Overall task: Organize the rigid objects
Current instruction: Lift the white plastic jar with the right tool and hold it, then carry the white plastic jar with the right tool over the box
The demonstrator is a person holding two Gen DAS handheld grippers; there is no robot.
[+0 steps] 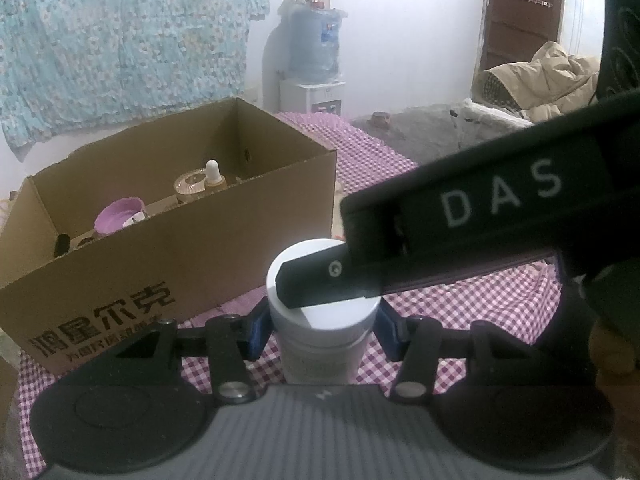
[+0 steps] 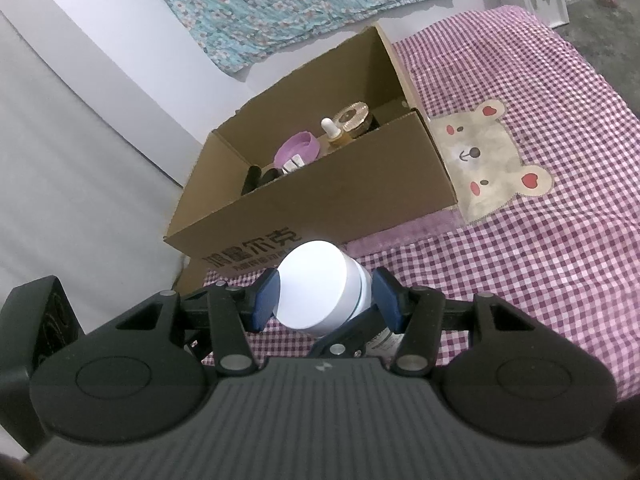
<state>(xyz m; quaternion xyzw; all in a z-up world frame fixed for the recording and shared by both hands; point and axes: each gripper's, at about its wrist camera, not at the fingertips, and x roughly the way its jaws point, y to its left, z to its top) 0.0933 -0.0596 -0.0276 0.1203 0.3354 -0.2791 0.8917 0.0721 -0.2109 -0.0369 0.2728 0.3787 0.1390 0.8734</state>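
A white jar with a white lid [image 1: 332, 314] stands upright just in front of an open cardboard box [image 1: 200, 256]. My left gripper [image 1: 323, 334] is shut on the jar's body, a blue pad on each side. My right gripper [image 2: 326, 298] is shut on the jar's lid [image 2: 316, 288]. One of its black fingers [image 1: 320, 280] lies across the lid top in the left wrist view. A left finger [image 2: 344, 340] shows under the jar in the right wrist view. The box [image 2: 340, 188] holds a purple dish [image 2: 298, 148], a dropper bottle [image 2: 332, 130], a gold-lidded jar [image 2: 354, 116] and dark items.
The box sits on a bed with a purple checkered sheet [image 2: 540, 260] bearing a bear patch [image 2: 488, 160]. A floral cloth [image 1: 120, 40] hangs on the wall behind. A water dispenser [image 1: 312, 60] and a beige jacket [image 1: 552, 76] lie beyond the bed.
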